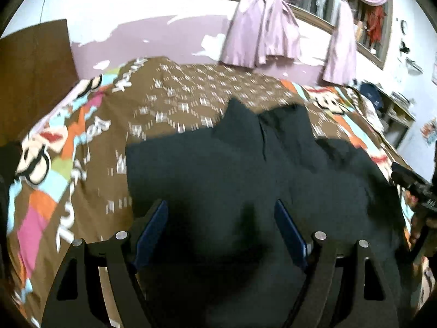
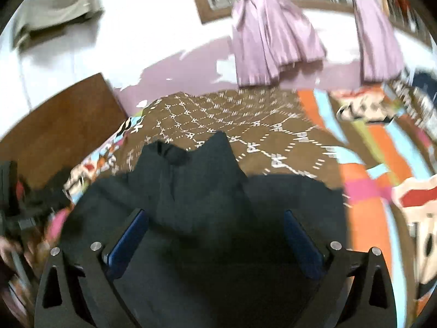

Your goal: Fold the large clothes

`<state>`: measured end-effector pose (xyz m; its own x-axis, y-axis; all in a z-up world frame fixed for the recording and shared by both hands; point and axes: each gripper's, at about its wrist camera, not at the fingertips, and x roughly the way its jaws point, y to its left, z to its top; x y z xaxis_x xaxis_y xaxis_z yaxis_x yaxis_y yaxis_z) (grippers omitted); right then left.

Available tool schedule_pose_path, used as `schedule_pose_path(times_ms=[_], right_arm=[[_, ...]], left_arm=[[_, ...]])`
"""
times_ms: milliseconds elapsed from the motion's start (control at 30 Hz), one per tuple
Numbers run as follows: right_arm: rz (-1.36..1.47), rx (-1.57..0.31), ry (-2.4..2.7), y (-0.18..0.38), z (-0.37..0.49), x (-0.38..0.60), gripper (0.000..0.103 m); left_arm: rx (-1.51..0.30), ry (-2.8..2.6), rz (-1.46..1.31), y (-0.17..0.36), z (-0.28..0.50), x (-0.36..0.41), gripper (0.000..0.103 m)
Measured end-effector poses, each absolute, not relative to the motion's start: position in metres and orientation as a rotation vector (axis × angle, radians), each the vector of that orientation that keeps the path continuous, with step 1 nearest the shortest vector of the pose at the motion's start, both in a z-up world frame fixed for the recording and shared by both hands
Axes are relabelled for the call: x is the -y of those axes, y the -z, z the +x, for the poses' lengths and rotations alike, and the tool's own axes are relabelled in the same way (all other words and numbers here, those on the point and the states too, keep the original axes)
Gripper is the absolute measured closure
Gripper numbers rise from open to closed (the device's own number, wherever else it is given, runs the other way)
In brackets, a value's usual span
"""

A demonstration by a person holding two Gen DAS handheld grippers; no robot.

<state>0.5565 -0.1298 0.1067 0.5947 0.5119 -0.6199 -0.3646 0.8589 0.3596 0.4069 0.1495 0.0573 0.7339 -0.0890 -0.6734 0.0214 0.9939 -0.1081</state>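
A dark garment point(image 1: 245, 169) lies spread on the patterned bed point(image 1: 82, 142). Left hand-held gripper point(image 1: 221, 235) and right hand-held gripper point(image 2: 215, 243) hover released above it, purple curtains point(image 1: 259, 32) at twelve o'clock.

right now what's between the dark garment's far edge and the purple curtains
Only bedspread: past the dark garment the brown patterned bedspread runs bare up to the wall under the purple curtains. The right wrist view shows it clearest; the left agrees.

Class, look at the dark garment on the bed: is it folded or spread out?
Mostly spread. The dark garment lies wide across the patterned bedcover, parts overlapping near its far edge; whether that is a fold, cannot tell.
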Motion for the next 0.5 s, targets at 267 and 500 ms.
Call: schedule_pose_path(times_ms=[267,500], right_arm=[[0.414,-0.861,-0.429,-0.09,0.649,0.094,0.005],[0.453,-0.891,-0.392,-0.061,0.674,0.085,0.041]], left_arm=[[-0.765,0.027,-0.292,-0.069,0.525,-0.163,0.028],[-0.817,-0.052,-0.333,-0.061,0.587,-0.163,0.028]])
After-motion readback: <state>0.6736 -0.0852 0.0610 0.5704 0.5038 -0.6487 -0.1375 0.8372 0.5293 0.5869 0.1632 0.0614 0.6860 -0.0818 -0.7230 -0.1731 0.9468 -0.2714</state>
